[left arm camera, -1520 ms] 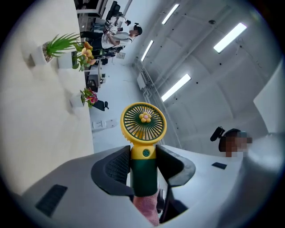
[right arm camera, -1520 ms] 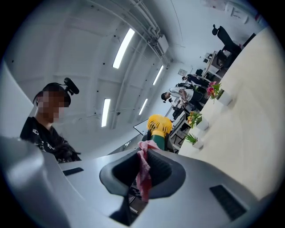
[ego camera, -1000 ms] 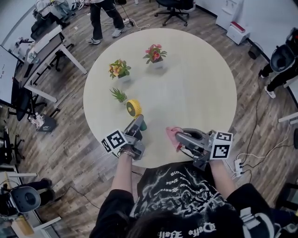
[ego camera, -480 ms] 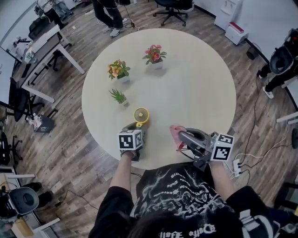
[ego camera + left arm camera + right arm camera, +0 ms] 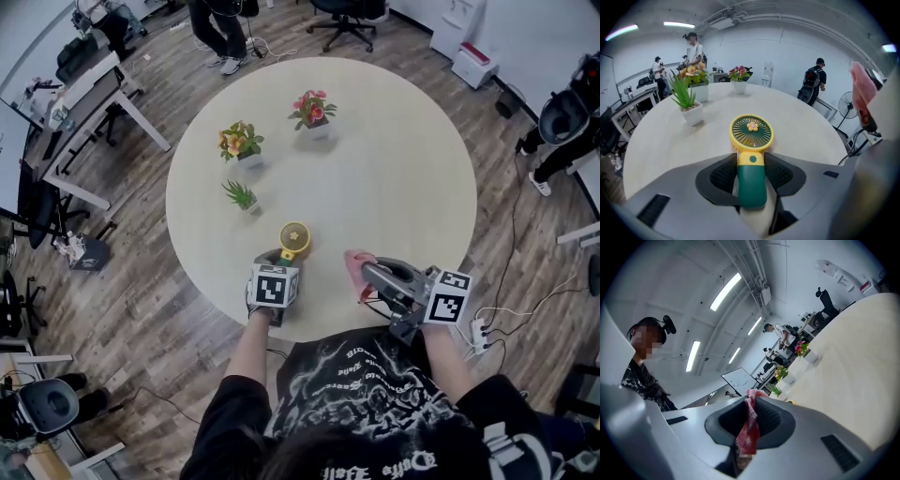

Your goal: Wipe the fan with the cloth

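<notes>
At worktop (image 5: 394,169) edge, left gripper (image 5: 752,173) fingers clench fan (image 5: 751,133) handle, grille likely bared for the cloth (image 5: 355,266) the right gripper (image 5: 751,418) fingers pinch.

Round table (image 5: 403,169) with three potted plants (image 5: 242,142)

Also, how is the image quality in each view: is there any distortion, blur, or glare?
Head view: even light and sharp, with the round table only slightly warped. Left gripper view: strong fisheye with dark corners, but the fan is sharp. Right gripper view: the same fisheye with a tilted horizon, bright ceiling lights, and the cloth close to the lens and a little soft.
</notes>
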A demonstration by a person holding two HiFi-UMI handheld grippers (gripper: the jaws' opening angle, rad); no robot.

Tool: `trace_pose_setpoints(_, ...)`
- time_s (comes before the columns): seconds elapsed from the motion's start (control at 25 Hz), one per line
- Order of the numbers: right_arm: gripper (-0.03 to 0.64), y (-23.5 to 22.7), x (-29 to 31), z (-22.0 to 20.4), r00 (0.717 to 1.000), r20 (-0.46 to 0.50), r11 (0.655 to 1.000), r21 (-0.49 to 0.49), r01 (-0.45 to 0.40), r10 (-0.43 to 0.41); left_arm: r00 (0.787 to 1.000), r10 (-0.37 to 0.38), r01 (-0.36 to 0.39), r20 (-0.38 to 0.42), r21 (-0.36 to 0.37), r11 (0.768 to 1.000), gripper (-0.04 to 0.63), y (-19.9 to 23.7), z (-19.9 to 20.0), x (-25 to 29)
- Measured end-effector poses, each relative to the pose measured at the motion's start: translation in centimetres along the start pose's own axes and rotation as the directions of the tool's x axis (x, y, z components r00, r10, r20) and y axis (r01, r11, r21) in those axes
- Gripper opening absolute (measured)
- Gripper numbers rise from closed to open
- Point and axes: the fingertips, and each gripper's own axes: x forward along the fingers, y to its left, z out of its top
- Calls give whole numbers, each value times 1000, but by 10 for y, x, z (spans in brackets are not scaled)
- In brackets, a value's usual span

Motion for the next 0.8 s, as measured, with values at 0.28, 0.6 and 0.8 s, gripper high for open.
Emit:
trace_pose_setpoints(0.28,49,-10,-6,15,994,69,996,-38,82,-79,992,-35,49,119,-119,992,314,-5,16,-18)
trace_pose_setpoints(0.6,49,-22,-17,48,957,203,959,-152,238,-206,962,-47,85,271,-132,988,328,-17,41,-57)
trace_pose_setpoints(0.8,51,-28,-23,62,920,254,896,-257,362,-298,922,-36,89,385,-120,989,328,-34,69,-88)
